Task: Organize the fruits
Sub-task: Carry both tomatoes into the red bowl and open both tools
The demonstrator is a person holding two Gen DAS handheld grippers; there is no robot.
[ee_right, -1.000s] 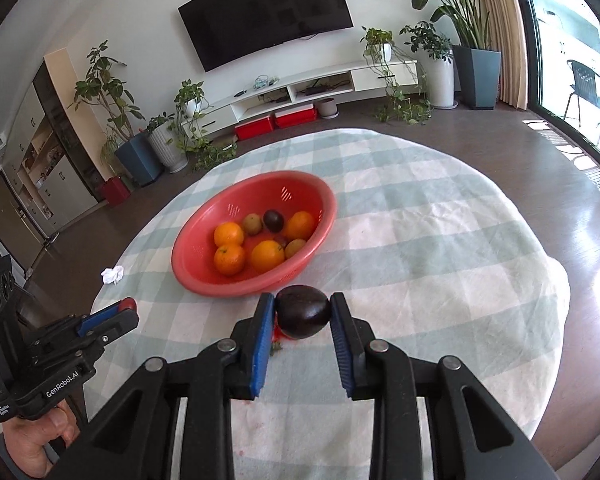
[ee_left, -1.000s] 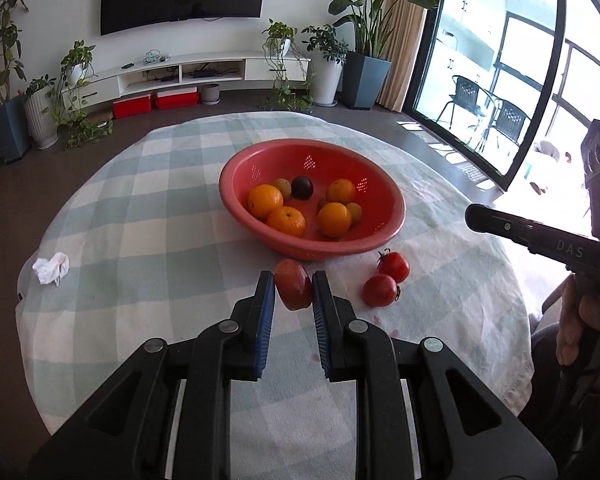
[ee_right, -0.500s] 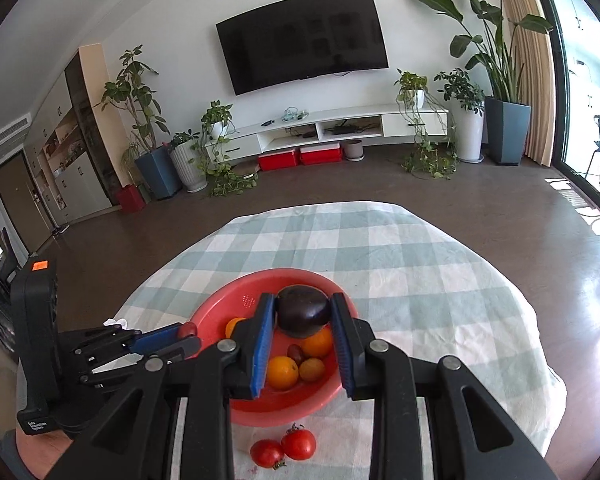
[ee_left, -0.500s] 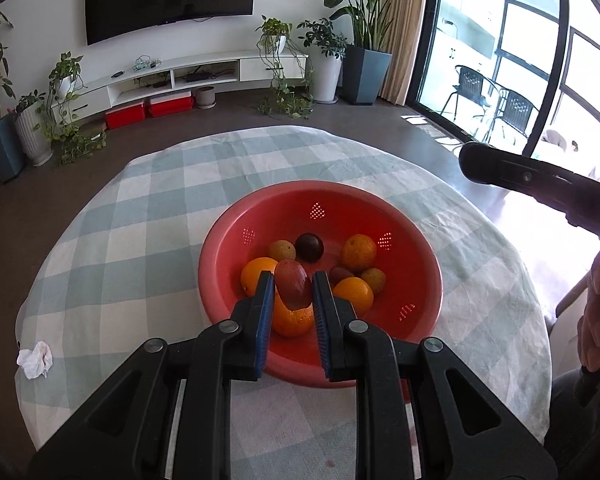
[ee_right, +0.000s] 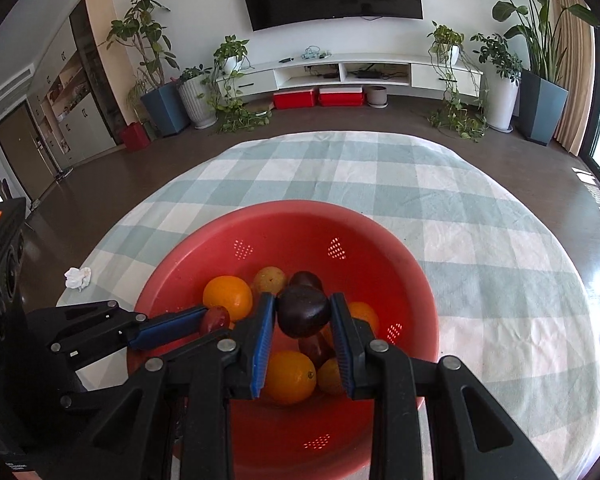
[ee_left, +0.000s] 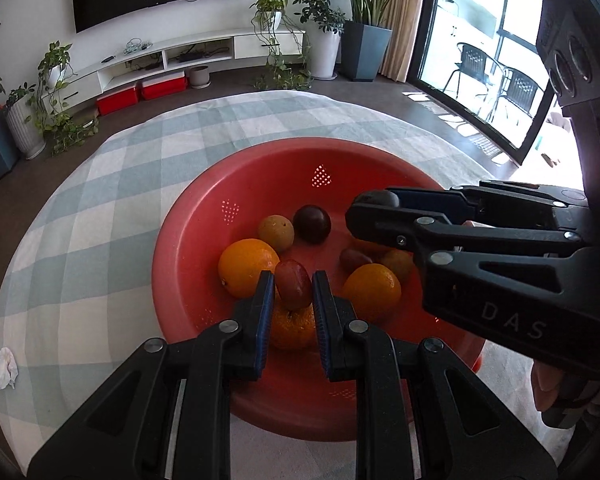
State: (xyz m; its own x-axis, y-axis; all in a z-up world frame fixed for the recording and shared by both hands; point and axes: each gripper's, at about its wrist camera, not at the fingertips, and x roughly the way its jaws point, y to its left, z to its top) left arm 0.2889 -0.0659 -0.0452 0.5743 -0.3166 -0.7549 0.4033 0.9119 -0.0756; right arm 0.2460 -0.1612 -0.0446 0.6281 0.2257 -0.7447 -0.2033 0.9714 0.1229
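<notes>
Both grippers hang over the red bowl (ee_left: 380, 168), each with a fruit pinched between its blue pads. The left gripper (ee_left: 293, 292) points forward and down over the bowl's near side, its fingers closed on a small reddish fruit (ee_left: 293, 284) held above an orange (ee_left: 292, 326). From the right wrist view that same left gripper (ee_right: 216, 320) reaches in from the left, lying nearly level, with the reddish fruit (ee_right: 216, 317) showing at its tip beside another orange (ee_right: 228, 297).

The right gripper (ee_right: 303, 316) is clamped on a dark plum (ee_right: 303, 316) and tilts down over the middle of the bowl (ee_right: 380, 240). In the left wrist view the right gripper (ee_left: 374, 210) comes across from the right, turned on its side (one finger stacked over the other), and only a sliver of the plum (ee_left: 374, 199) shows at its tip. A bit of the person's right hand (ee_left: 544, 384) shows below that gripper's body.

Loose in the bowl lie three oranges, a yellowish fruit (ee_left: 276, 233), a second dark plum (ee_left: 312, 224) and a few smaller fruits, partly hidden. The bowl sits on a round table with a checked cloth (ee_left: 112, 184); a crumpled tissue (ee_left: 1, 367) lies near the cloth's left edge, well apart from the bowl
</notes>
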